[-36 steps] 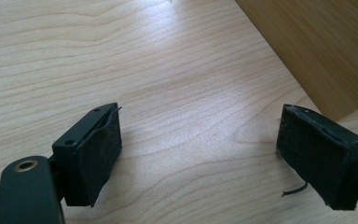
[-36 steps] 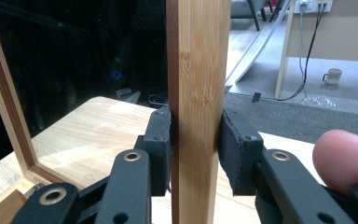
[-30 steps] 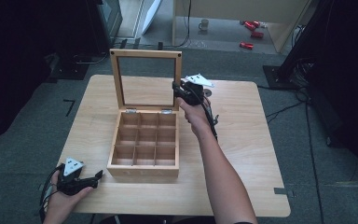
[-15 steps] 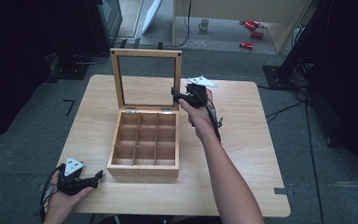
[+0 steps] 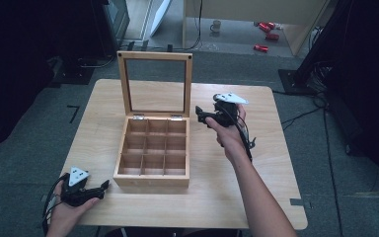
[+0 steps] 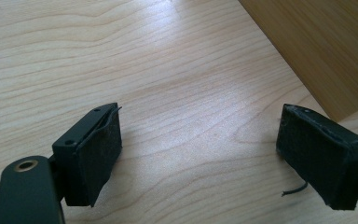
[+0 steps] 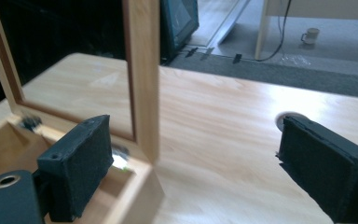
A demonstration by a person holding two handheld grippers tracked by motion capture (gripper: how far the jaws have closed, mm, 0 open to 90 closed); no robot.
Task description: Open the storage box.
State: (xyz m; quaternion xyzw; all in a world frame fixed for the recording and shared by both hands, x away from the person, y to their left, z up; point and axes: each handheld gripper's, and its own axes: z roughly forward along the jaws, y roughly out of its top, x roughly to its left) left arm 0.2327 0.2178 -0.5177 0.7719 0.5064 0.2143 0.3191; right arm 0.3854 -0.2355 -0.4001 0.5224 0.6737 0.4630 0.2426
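Dark floor rings our wooden table (image 5: 276, 163), where the divided box (image 5: 153, 155) sits mid-table, lid (image 5: 155, 81) upright. Our right gripper (image 5: 205, 117) hovers wide open and empty beside the lid's edge, likely to steady it; our left gripper (image 5: 101, 188) rests open and empty near the box's front corner.

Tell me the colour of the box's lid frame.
Light natural wood, around a clear pane; the lid frame shows best in the high view.

Wooden box (image 5: 152, 158) sits mid-table (image 5: 266, 163), wide open, its inside split by thin slats into a three-by-three grid of bare compartments. The lid (image 5: 155, 83) stands upright off the back edge on two small metal hinges, a wood frame around a clear pane. In the right gripper view the lid's frame post (image 7: 142, 79) rises close up.
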